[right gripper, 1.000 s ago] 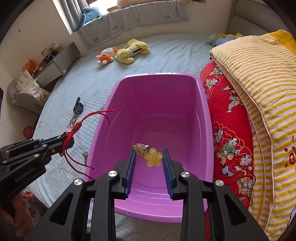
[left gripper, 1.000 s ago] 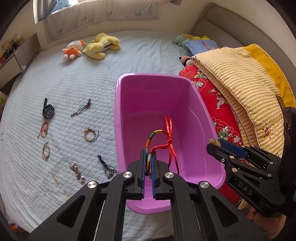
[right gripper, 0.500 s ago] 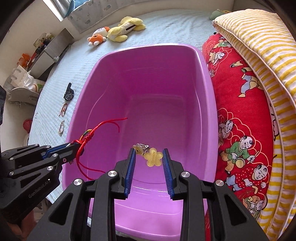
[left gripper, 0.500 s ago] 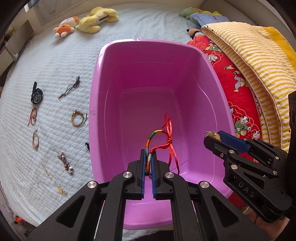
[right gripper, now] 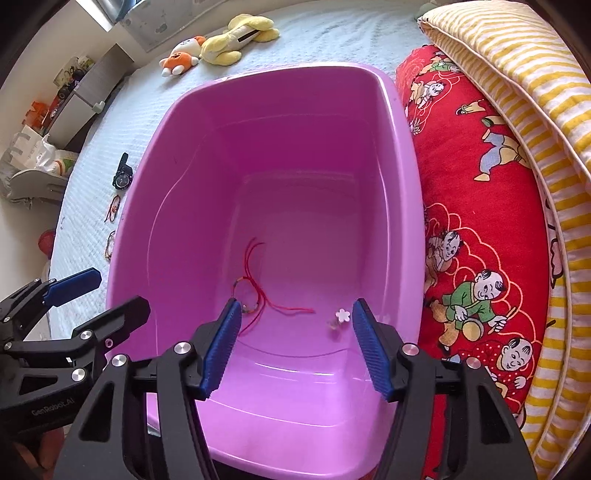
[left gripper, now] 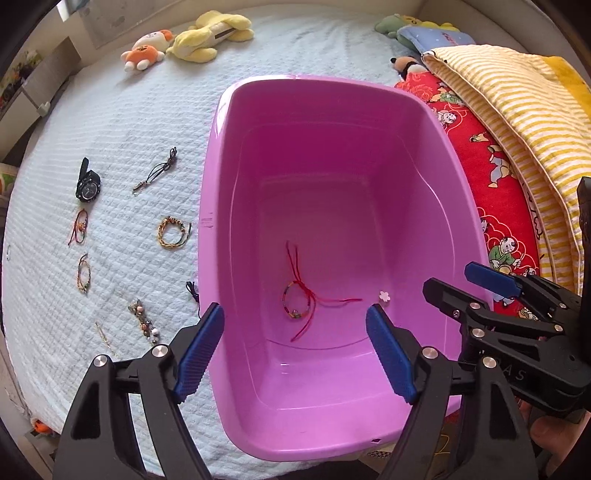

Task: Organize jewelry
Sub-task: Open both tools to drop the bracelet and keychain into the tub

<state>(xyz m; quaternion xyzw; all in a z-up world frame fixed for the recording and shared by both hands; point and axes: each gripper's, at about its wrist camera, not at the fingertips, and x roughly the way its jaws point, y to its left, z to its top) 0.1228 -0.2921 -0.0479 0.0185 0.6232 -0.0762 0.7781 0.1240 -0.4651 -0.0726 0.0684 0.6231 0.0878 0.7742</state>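
A purple plastic tub [left gripper: 236,122] [right gripper: 402,155] stands on the bed. On its floor lie a red-string braided bracelet [left gripper: 297,302] [right gripper: 255,295] and a small flower charm [left gripper: 384,296] [right gripper: 341,315]. My left gripper [left gripper: 295,325] hangs open and empty above the tub's near end; it also shows in the right wrist view [right gripper: 110,291]. My right gripper [right gripper: 295,321] is open and empty above the tub too, seen in the left wrist view [left gripper: 469,280] at the right rim.
Left of the tub on the white quilt [left gripper: 110,122] lie a black watch [left gripper: 88,186], a dark cord pendant [left gripper: 157,175], several bracelets [left gripper: 171,230] and a bead chain [left gripper: 144,321]. Plush toys [left gripper: 192,33] lie far back. A red cushion [right gripper: 476,221] and striped blanket [right gripper: 517,55] flank the right.
Both grippers opened. The red-string bracelet dropped from the left gripper and the flower charm from the right; both now lie on the tub floor.
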